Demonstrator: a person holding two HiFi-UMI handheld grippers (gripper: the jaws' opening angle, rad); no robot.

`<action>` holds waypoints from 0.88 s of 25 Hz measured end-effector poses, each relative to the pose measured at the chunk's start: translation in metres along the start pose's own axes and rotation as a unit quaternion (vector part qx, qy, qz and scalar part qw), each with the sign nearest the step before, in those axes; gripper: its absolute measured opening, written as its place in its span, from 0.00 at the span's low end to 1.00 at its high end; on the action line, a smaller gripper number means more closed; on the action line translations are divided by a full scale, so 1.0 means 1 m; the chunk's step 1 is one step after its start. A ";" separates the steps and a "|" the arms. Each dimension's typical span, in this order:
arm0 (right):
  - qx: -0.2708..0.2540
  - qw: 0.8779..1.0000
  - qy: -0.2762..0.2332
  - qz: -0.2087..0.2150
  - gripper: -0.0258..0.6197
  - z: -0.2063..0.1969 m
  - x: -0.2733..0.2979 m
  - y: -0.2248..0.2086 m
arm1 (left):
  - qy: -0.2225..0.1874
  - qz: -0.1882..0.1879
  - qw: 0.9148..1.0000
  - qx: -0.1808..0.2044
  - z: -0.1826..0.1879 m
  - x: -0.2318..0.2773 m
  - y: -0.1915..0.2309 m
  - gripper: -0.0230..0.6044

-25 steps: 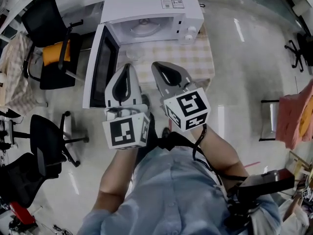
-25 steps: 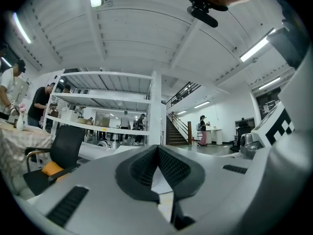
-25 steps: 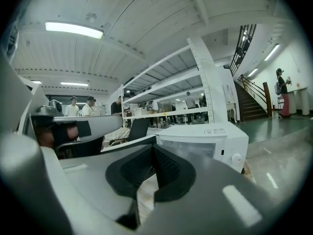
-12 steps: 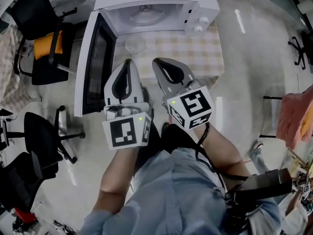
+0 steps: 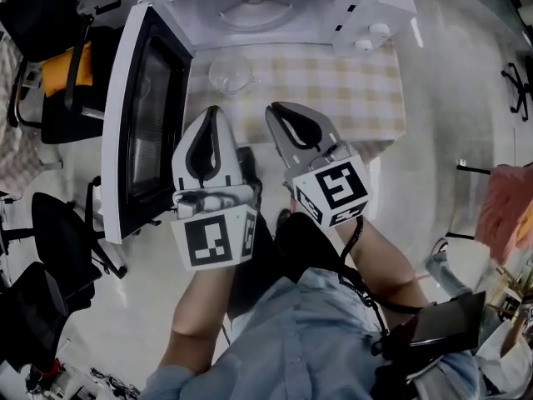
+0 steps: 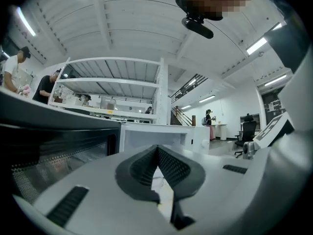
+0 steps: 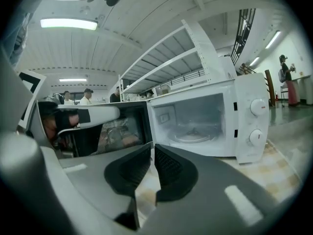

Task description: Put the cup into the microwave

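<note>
Guessing the clear cup (image 5: 230, 75) on the table (image 5: 333, 90), 11 o'clock off the right claw (image 5: 279, 108), is light, slick, breakable glass, so pinch its rim gently; it and the left claw (image 5: 210, 111) are closed, empty.

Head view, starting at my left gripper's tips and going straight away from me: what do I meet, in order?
left gripper → glass cup on the checked cloth → open microwave, its turntable last.
</note>
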State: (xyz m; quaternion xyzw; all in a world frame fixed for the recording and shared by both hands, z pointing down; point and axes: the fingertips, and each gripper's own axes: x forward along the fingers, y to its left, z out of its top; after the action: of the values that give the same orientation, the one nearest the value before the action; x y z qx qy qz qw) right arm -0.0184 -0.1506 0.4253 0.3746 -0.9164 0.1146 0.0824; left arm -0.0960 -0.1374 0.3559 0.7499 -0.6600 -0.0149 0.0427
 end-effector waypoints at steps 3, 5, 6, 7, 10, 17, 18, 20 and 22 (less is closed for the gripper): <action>0.001 1.000 0.006 0.000 0.10 -0.018 0.011 -0.007 | 0.006 0.005 1.000 -0.007 -0.017 0.007 0.011 0.05; 0.003 1.000 0.008 0.002 0.13 -0.026 0.017 -0.012 | 0.010 0.006 1.000 -0.011 -0.025 0.011 0.016 0.05; 0.005 1.000 0.009 0.003 0.16 -0.029 0.020 -0.015 | 0.012 0.005 1.000 -0.012 -0.029 0.013 0.017 0.05; 0.006 1.000 0.010 0.006 0.20 -0.031 0.023 -0.017 | 0.015 0.004 1.000 -0.014 -0.031 0.016 0.018 0.05; 0.002 1.000 0.015 0.024 0.38 -0.036 0.034 -0.019 | 0.021 0.004 1.000 -0.017 -0.036 0.020 0.021 0.05; -0.027 0.996 0.050 0.067 0.59 -0.051 0.065 -0.014 | 0.030 0.007 0.999 -0.024 -0.041 0.025 0.029 0.05; -0.029 0.996 0.054 0.069 0.61 -0.053 0.069 -0.015 | 0.032 0.007 0.999 -0.025 -0.042 0.027 0.030 0.05; -0.029 0.995 0.057 0.073 0.64 -0.055 0.077 -0.016 | 0.034 0.008 0.999 -0.028 -0.045 0.029 0.033 0.05; -0.032 0.995 0.058 0.077 0.66 -0.058 0.084 -0.015 | 0.037 0.009 0.999 -0.031 -0.048 0.030 0.036 0.05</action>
State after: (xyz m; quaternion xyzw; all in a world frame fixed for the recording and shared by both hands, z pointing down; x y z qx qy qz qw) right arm -0.0629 -0.2013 0.5029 0.2925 -0.9394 0.1129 0.1386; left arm -0.1236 -0.1698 0.4077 0.7423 -0.6639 -0.0072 0.0900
